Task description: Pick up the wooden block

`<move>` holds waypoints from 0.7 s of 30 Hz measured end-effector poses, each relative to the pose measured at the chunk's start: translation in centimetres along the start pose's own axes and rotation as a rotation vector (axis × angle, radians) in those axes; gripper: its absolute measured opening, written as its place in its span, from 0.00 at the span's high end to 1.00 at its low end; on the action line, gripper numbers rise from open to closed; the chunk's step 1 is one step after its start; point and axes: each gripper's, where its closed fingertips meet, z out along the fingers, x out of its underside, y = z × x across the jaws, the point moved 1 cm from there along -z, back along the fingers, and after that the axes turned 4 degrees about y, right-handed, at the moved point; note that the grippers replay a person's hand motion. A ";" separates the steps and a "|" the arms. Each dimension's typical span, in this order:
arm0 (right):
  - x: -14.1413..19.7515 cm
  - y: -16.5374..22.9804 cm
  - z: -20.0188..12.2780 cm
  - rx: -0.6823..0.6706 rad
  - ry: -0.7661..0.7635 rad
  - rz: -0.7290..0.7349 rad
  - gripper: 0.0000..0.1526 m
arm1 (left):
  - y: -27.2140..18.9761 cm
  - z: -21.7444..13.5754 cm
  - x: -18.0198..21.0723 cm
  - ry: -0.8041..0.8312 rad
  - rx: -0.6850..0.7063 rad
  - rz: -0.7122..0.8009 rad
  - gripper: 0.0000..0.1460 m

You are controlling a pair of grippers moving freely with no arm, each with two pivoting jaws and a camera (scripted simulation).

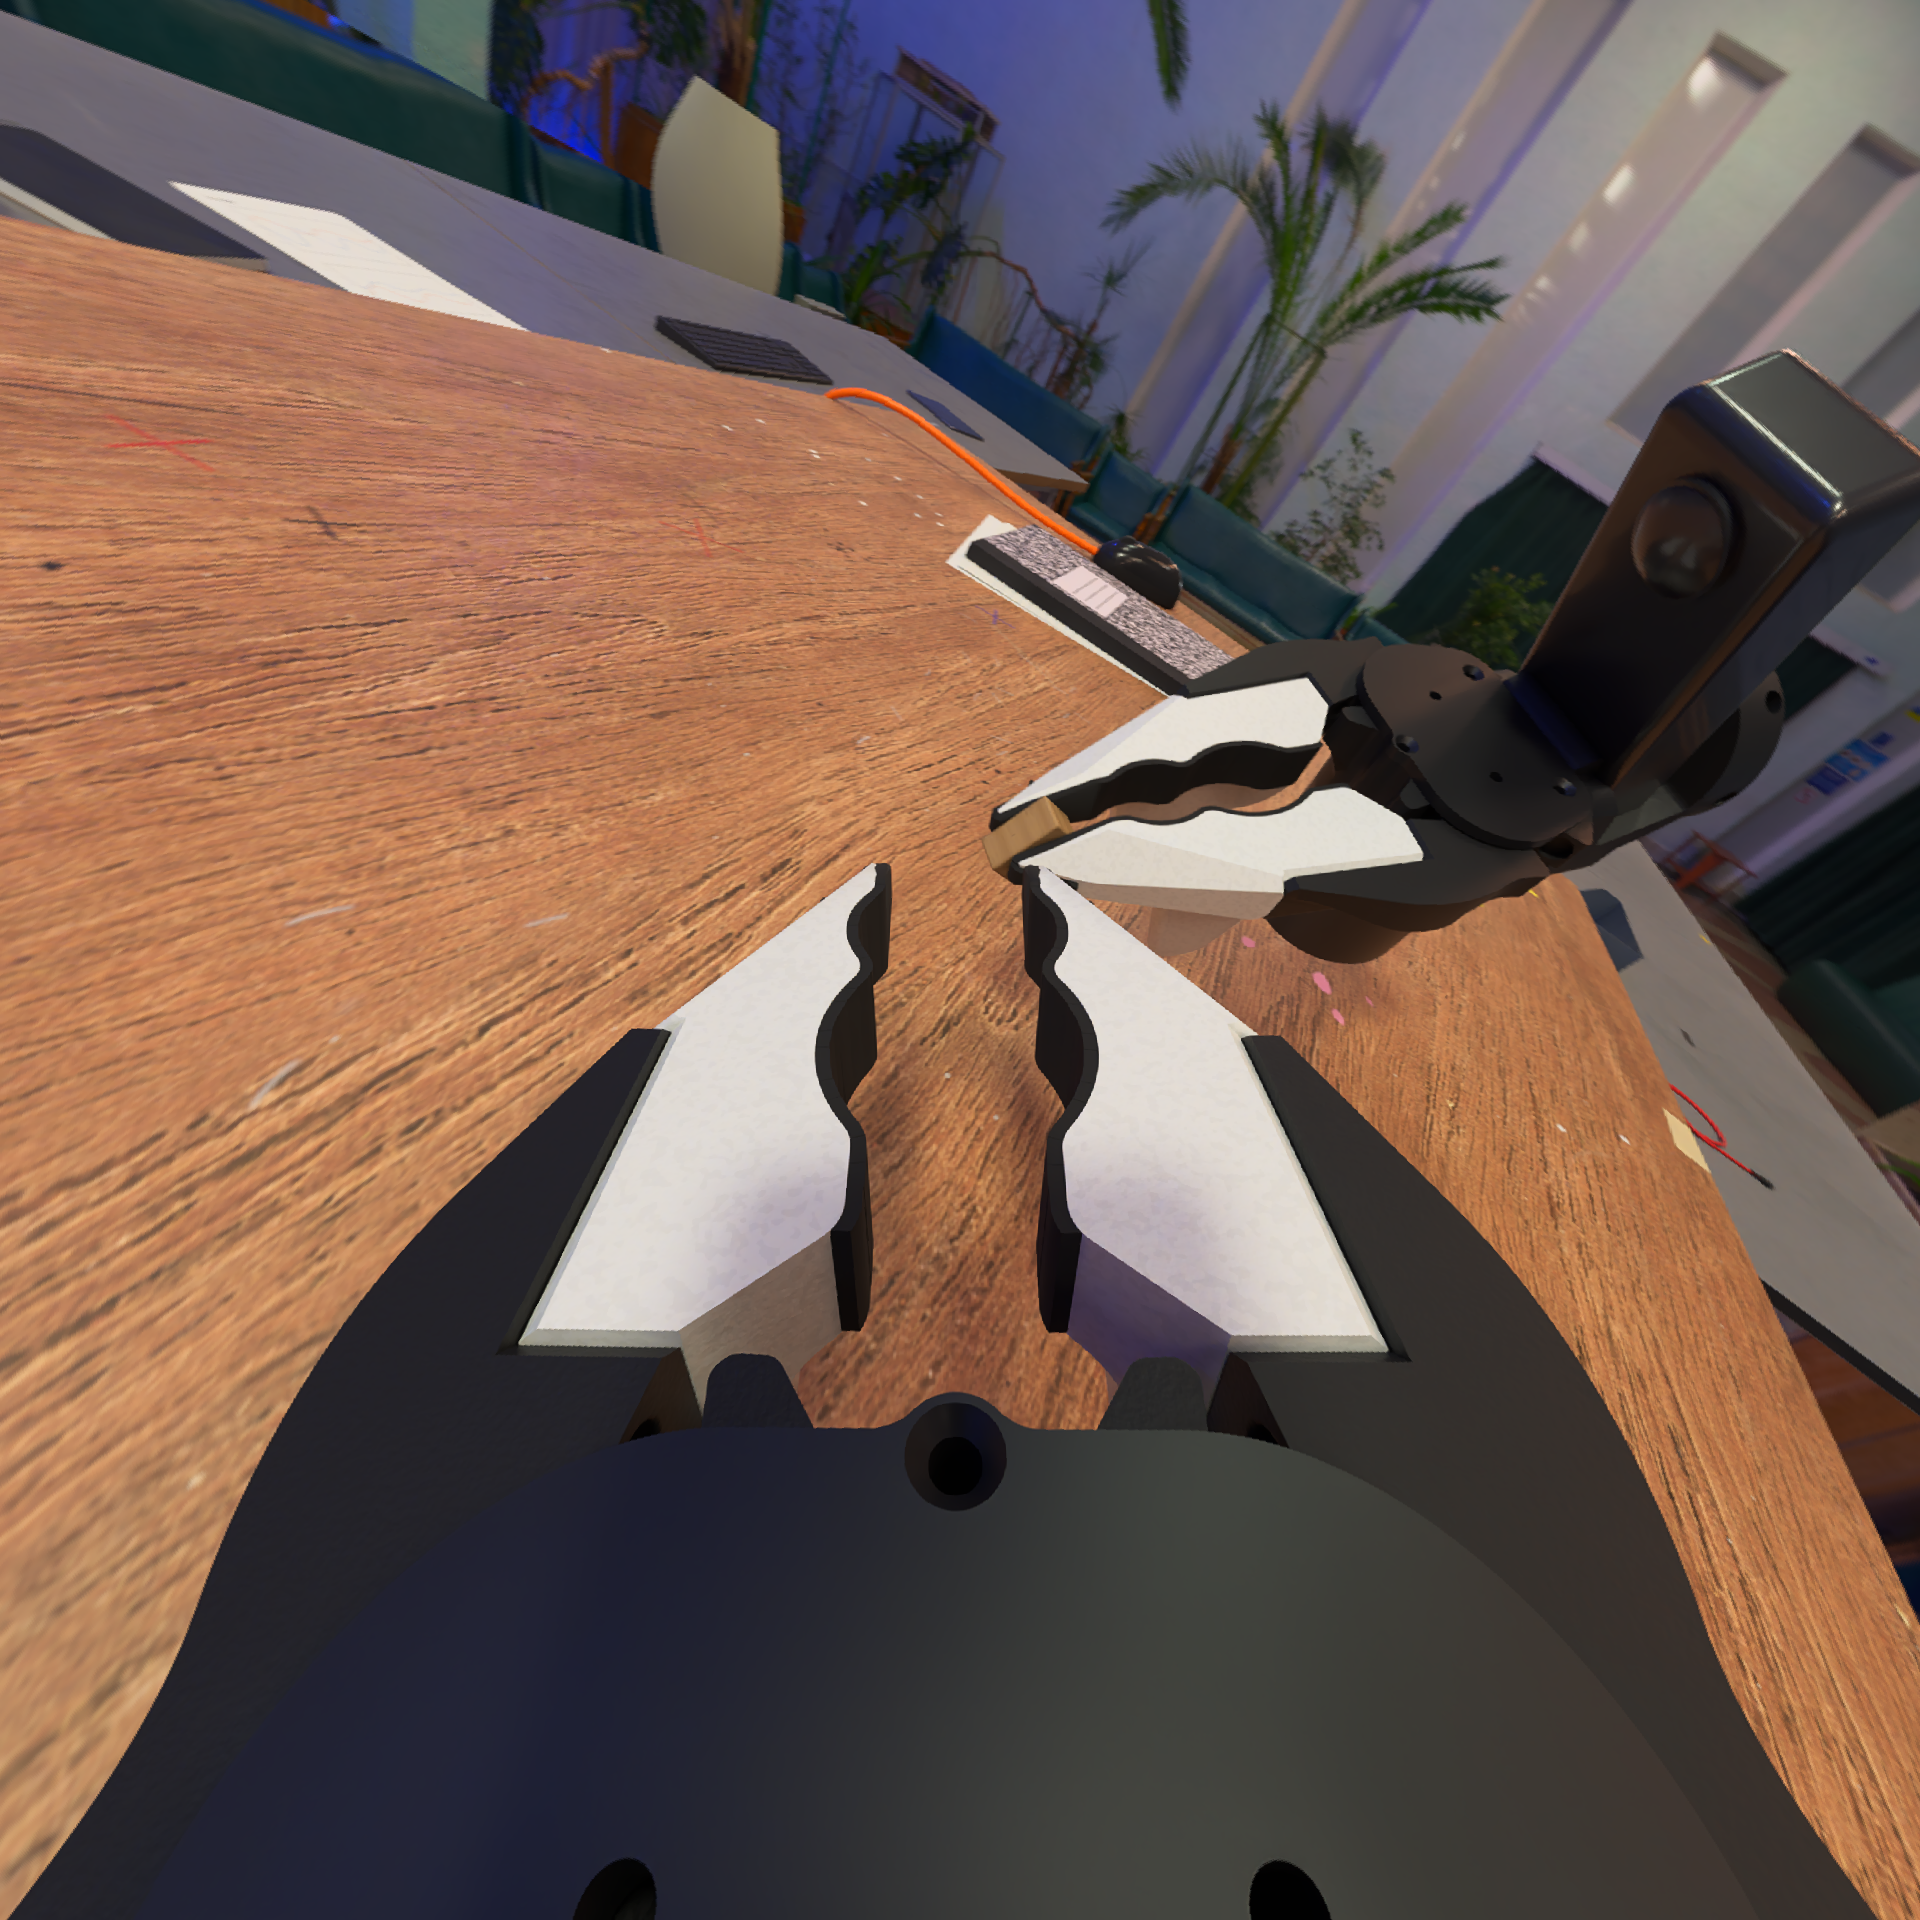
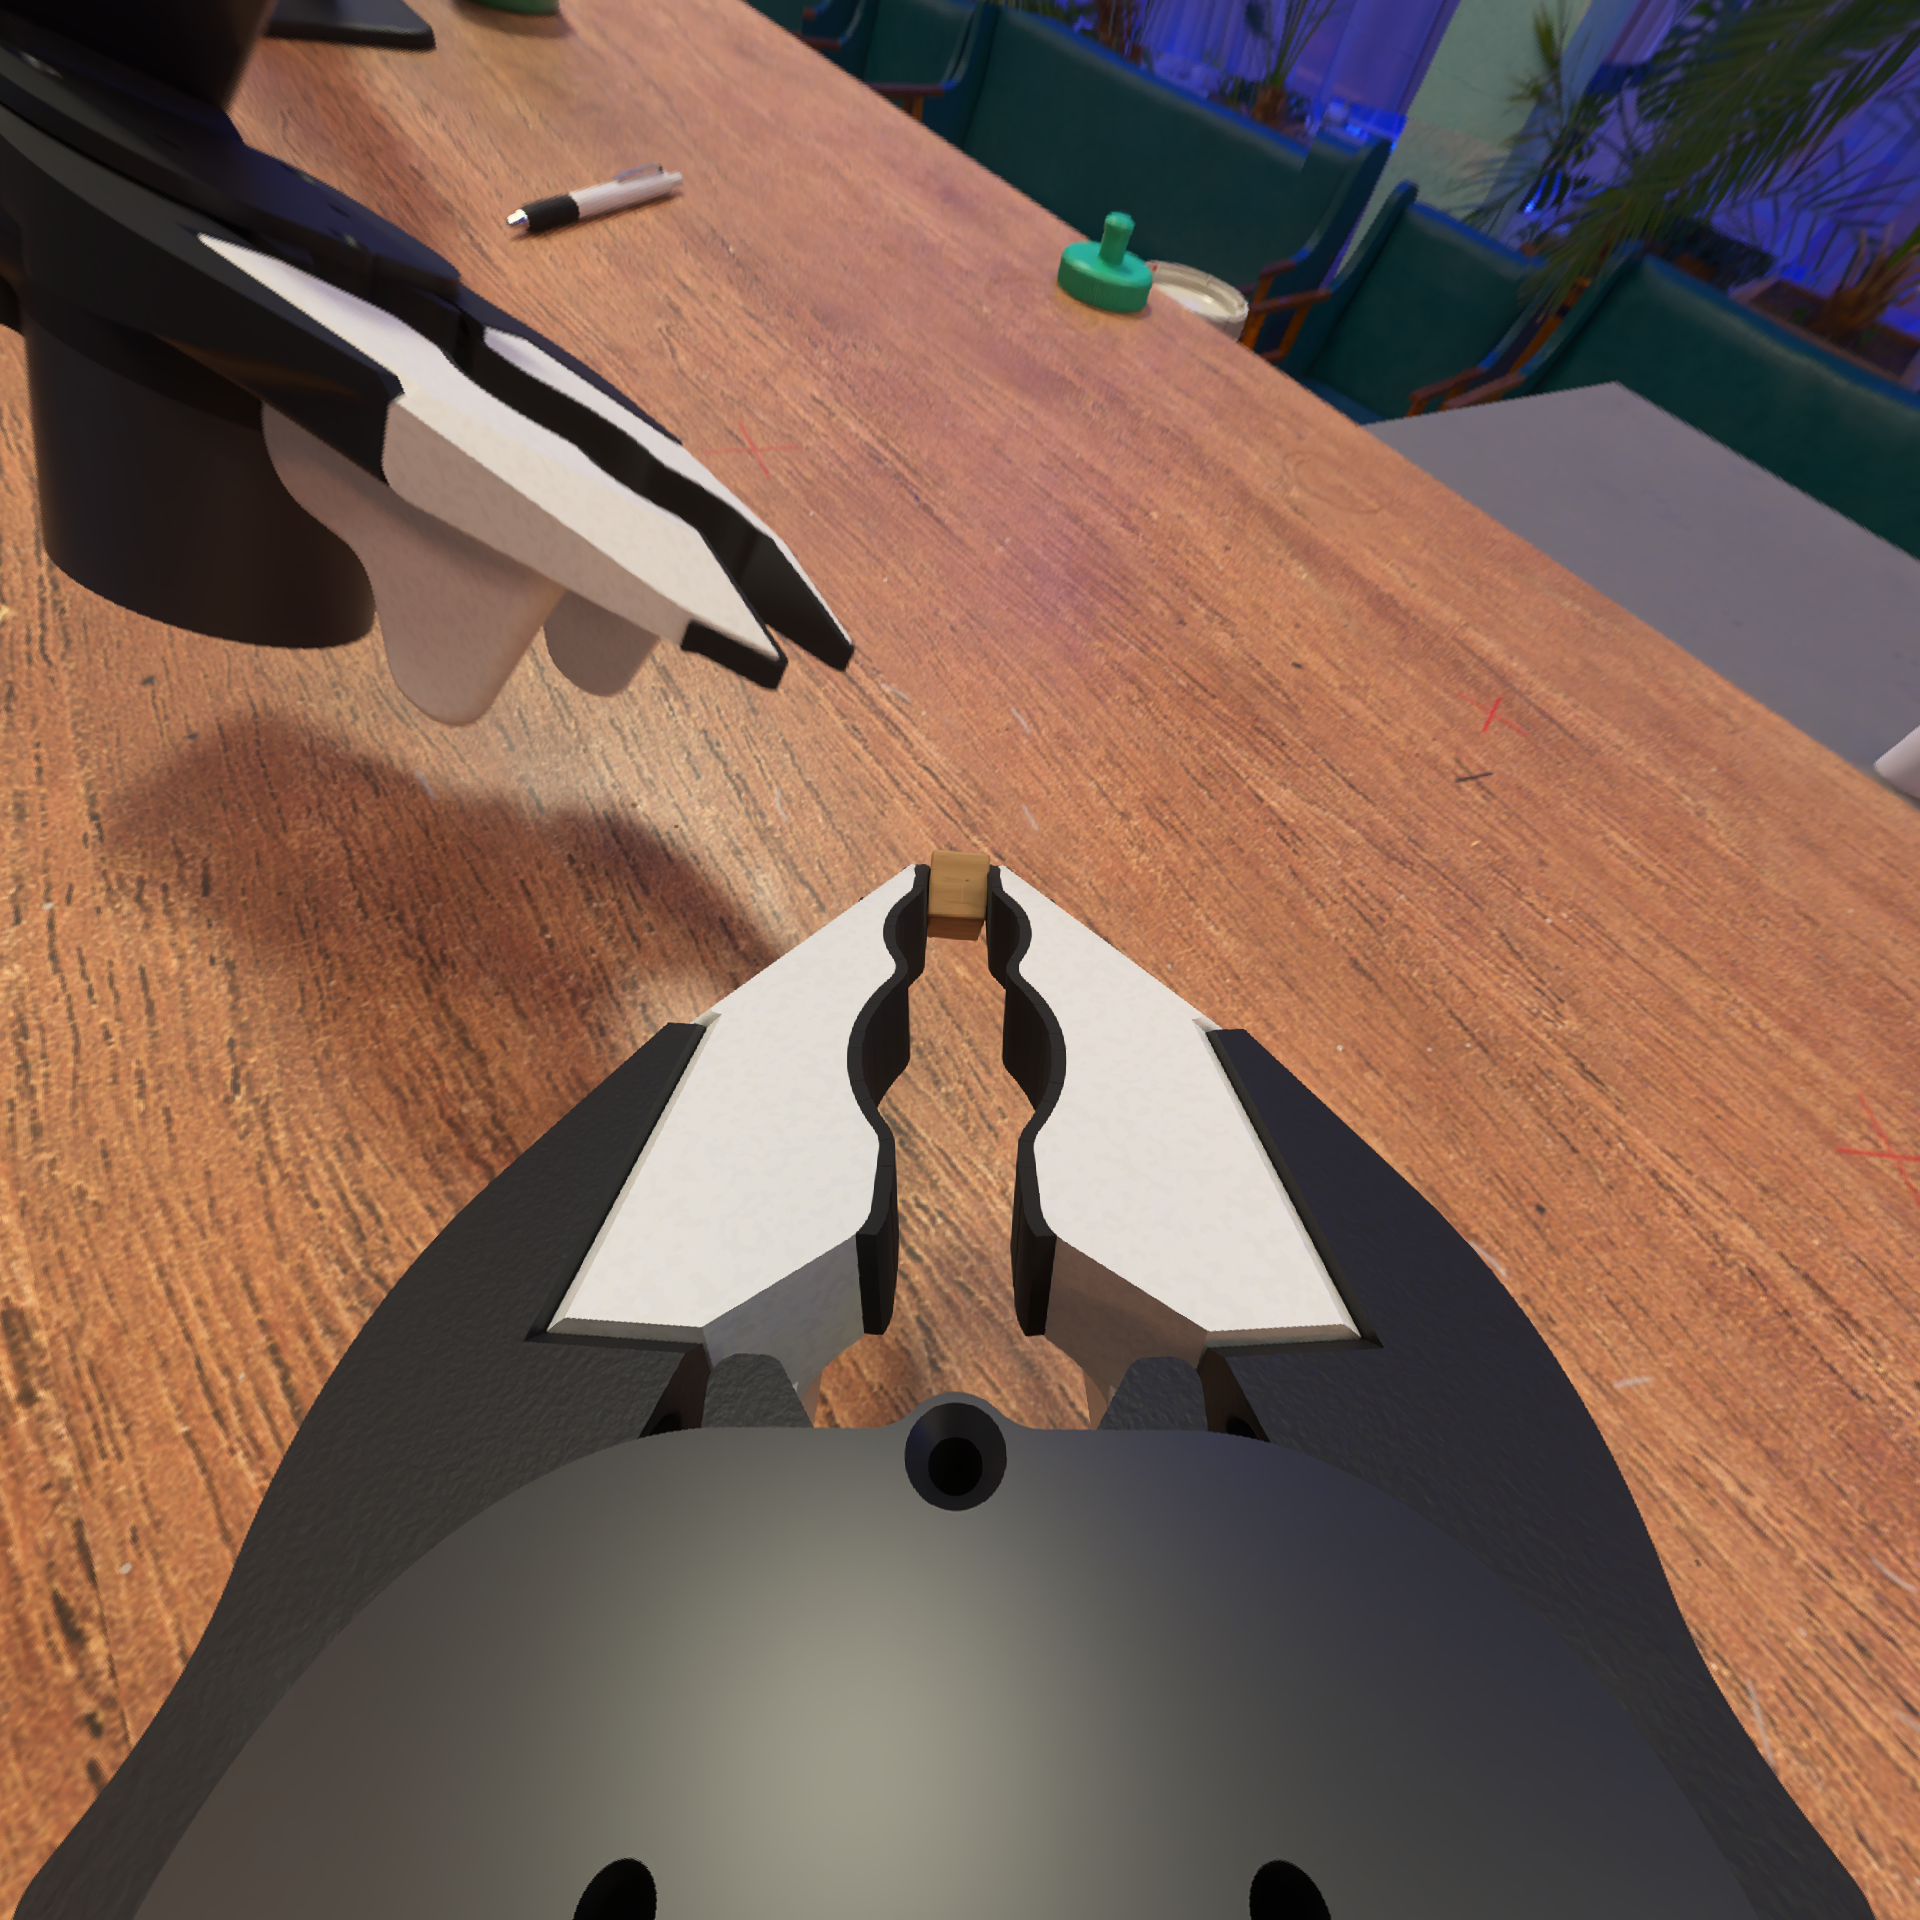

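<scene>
- The right tool (image 2: 957, 883) has its two white fingers pinched on the small tan wooden block (image 2: 958, 891), caught right at the very tips, at 12 o'clock in the right wrist view. From the left wrist view the same block (image 1: 1023, 837) pokes out of the tips at about 1 o'clock.
- Can't say for sure if the block is clear of the brown wood-grain worktop (image 2: 1247, 935) or just touching it; it looks low either way.
- The left tool (image 1: 956, 883) is holding nothing, jaws at a narrow gap, tips sitting just beside the block.
- Doing this step well, I reckon: keep the squeeze steady and lift straight up, no twisting. With such a shallow tip grip, any sideways jerk could pop the block out.
- Watch the left tool, it's the closest thing to bump. Straight up avoids it.
- Room: loads of bare worktop around 12 to 3 o'clock in the right view. The white-and-black pen (image 2: 595, 197) at 11 o'clock and the green knobbed cap (image 2: 1105, 268) at 1 o'clock are well apart, near the far edge.
- The worktop edge runs off at 2 to 3 o'clock, with a grey surface (image 2: 1662, 540) beyond.
</scene>
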 end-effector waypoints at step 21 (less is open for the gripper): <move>-3.4 1.0 -1.1 -0.002 -0.229 0.014 0.93 | -2.6 -0.5 -1.4 -0.116 0.261 -0.073 0.80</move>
